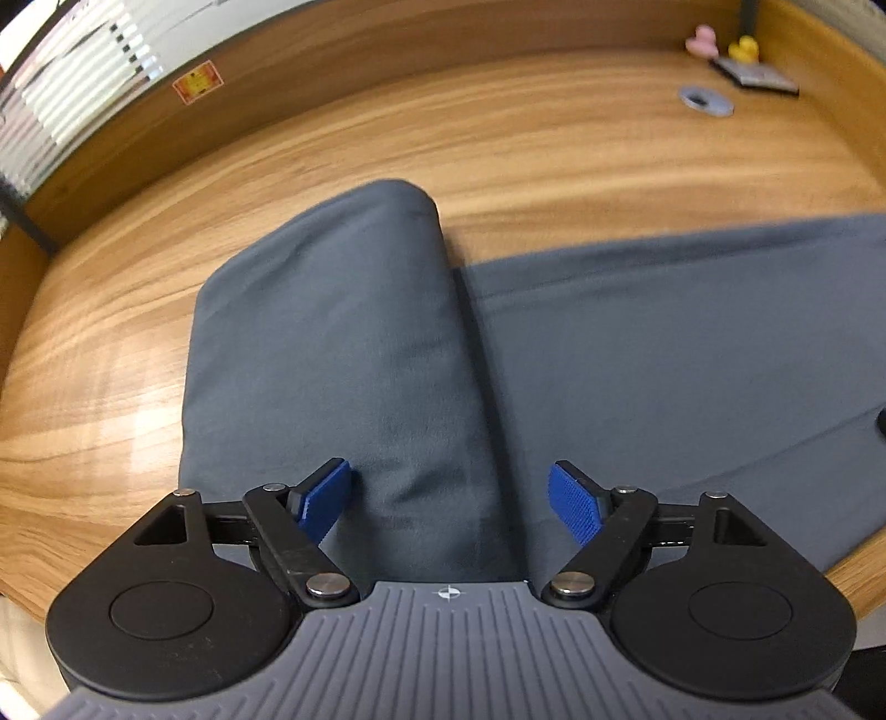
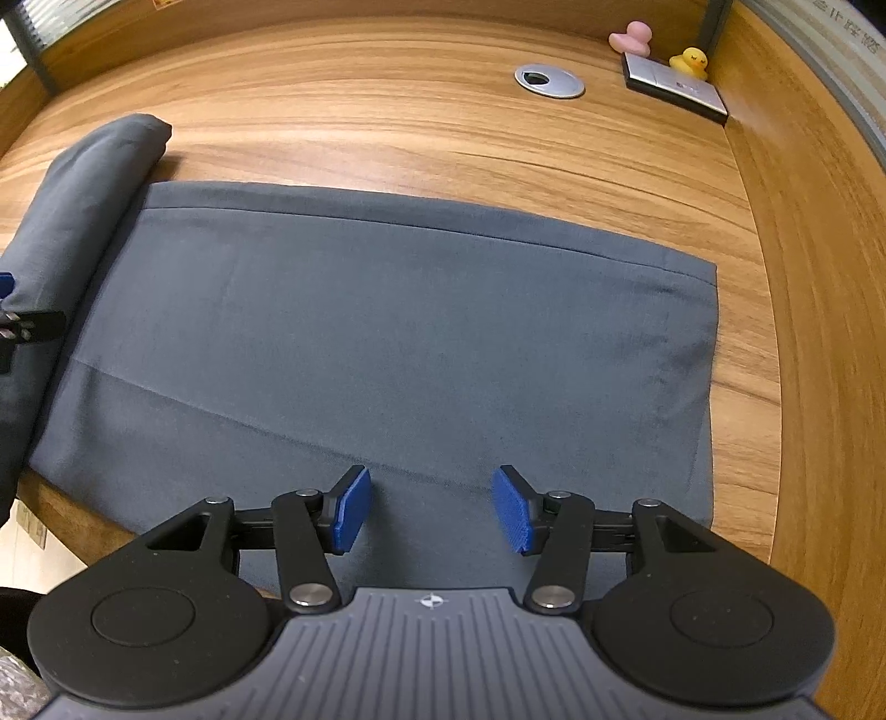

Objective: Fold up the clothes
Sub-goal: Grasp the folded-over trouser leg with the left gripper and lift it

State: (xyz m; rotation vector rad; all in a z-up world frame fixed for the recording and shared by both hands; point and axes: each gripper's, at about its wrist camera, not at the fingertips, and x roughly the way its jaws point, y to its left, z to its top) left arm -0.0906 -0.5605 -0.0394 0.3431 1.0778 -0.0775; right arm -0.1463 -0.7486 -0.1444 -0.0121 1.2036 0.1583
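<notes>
Tongs first: the left gripper [image 1: 449,507] tilts steeply down over the rolled end [image 1: 332,343] of the grey garment [image 2: 398,332], its blue pads [image 1: 326,501] spread wide, gripping nothing. The right gripper [image 2: 431,509] also tilts down, above the flat cloth near the front edge of the wooden table [image 2: 443,138], jaws parted and empty. Beyond the garment lie a metal grommet [image 2: 549,81], a silver box [image 2: 675,88], a yellow duck [image 2: 691,62] and a pink toy [image 2: 632,36].
</notes>
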